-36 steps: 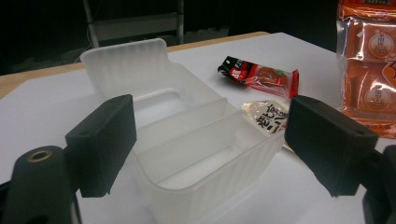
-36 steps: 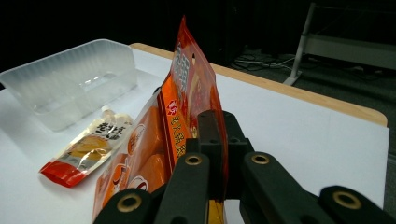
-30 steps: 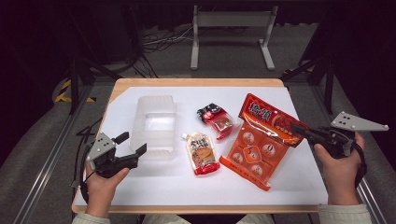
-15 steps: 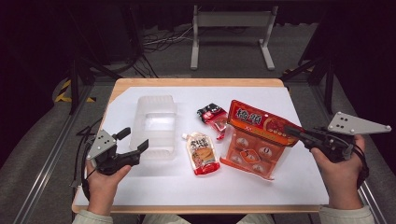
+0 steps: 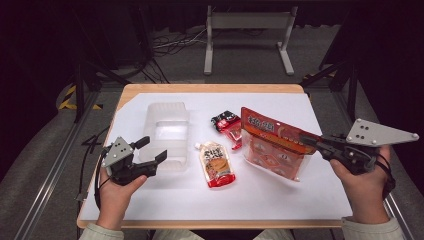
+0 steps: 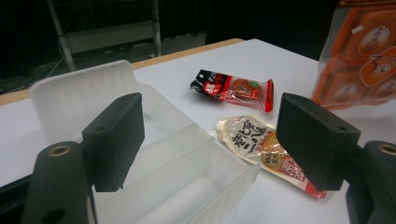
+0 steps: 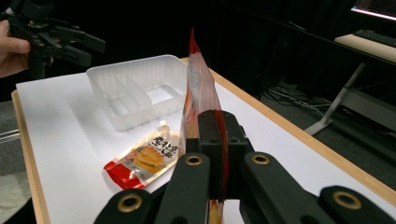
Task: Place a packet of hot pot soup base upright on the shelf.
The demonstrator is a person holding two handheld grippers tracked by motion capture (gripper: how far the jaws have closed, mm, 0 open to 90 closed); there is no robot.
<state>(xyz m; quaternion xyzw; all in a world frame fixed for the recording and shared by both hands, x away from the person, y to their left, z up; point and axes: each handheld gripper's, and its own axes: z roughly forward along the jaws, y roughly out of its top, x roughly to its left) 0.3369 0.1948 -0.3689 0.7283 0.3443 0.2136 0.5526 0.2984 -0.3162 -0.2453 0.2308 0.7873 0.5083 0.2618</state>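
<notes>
My right gripper point(image 5: 309, 142) is shut on the edge of a large orange snack bag point(image 5: 272, 143), which hangs upright just above the table; in the right gripper view the orange bag point(image 7: 198, 88) rises edge-on from between the jaws of the right gripper point(image 7: 219, 140). My left gripper point(image 5: 151, 150) stands open at the near left corner of a clear plastic tray point(image 5: 167, 131) with nothing between its fingers. A beige and red sauce pouch point(image 5: 216, 164) lies flat mid-table. A small red and black packet point(image 5: 228, 126) lies behind it.
The clear tray point(image 6: 154, 154) has dividers inside and sits close under the left gripper point(image 6: 215, 140). White paper point(image 5: 280, 200) covers the wooden table. Dark floor, cables and a metal stand point(image 5: 247, 30) lie beyond the far edge.
The orange bag has been lifted from lying flat to hanging upright, and it has shifted left with my right gripper. The left gripper has barely moved.
</notes>
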